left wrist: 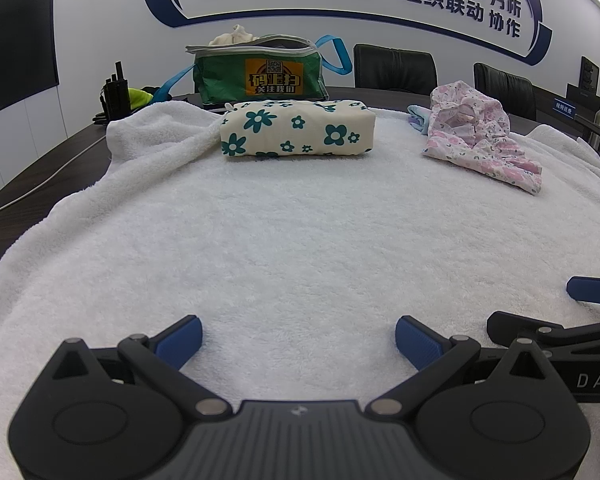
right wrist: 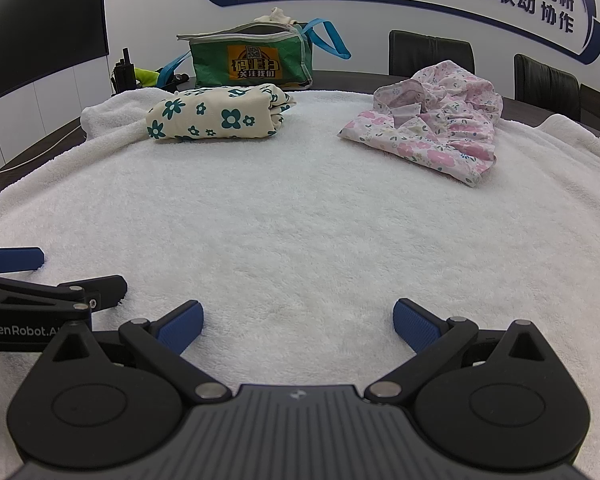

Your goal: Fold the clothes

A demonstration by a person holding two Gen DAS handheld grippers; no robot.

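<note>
From the left wrist, the left gripper [left wrist: 299,336] gapes wide over the fluffy white towel [left wrist: 300,240]. Far ahead lie a folded cream garment with teal flowers [left wrist: 298,128] and a crumpled pink floral garment [left wrist: 480,136]; behind stands an open green bag [left wrist: 260,76] holding cloth.

From the right wrist, the right gripper [right wrist: 298,326] is equally wide, gripping nothing.

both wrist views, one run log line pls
left gripper open | right gripper open | teal garment folded | pink garment crumpled
</note>
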